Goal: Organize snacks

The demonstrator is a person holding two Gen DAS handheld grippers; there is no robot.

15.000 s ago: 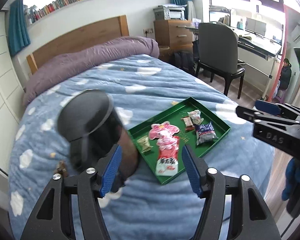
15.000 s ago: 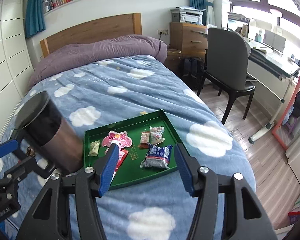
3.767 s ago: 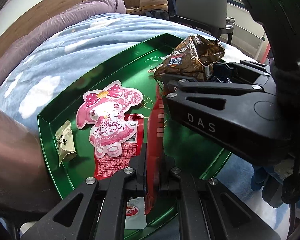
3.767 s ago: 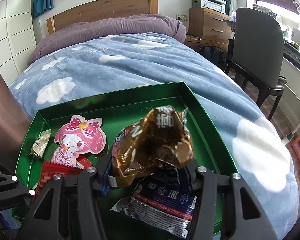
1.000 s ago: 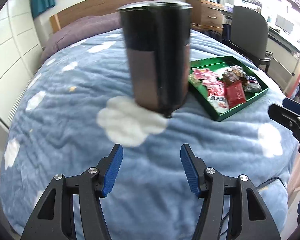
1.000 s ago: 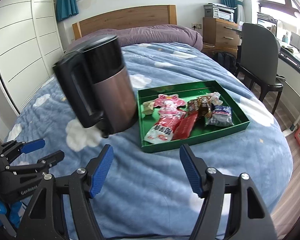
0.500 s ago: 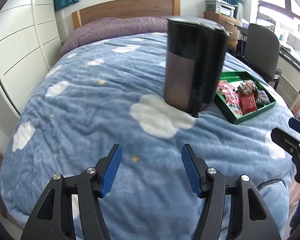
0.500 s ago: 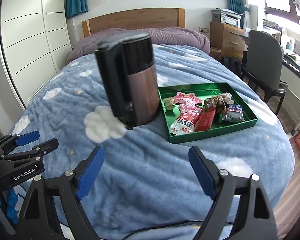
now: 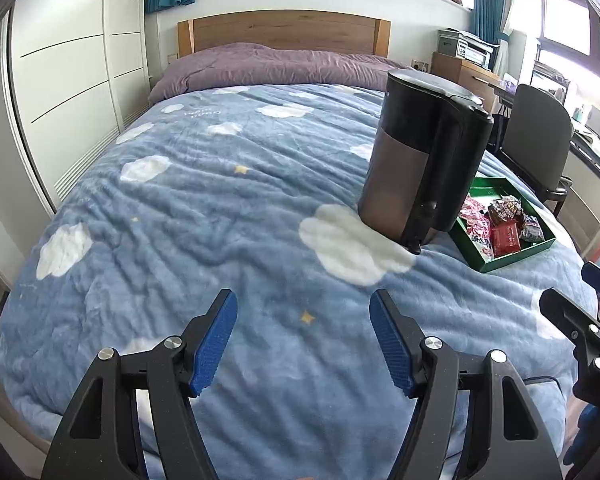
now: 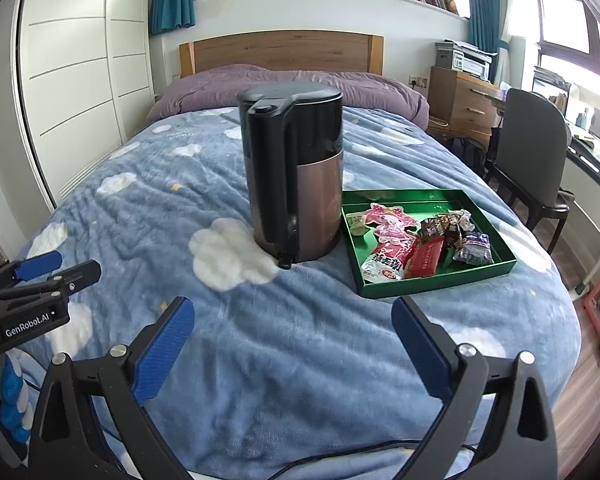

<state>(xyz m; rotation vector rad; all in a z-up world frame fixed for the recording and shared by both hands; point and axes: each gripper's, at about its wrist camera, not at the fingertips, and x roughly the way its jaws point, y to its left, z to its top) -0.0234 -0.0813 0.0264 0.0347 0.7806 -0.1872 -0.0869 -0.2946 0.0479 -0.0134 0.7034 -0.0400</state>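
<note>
Both grippers empty, wide apart, above the near edge of the bed.

The left gripper (image 9: 303, 338) has its fingers spread and holds nothing; the kettle (image 10: 296, 176) stands between it and the tray (image 10: 496, 268). The right gripper (image 10: 292, 344) is also spread and touches nothing. The snacks (image 10: 420, 246) lie in the tray, ahead and to the right of both, just beside the kettle. The tray's long side runs left to right. I judge the right gripper is nearer.

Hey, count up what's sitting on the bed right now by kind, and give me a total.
Kettle: 1
Green tray: 1
Snack packets in the tray, as far as I can separate them: 6, including the pink character pack and the red packet
Total: 8
</note>
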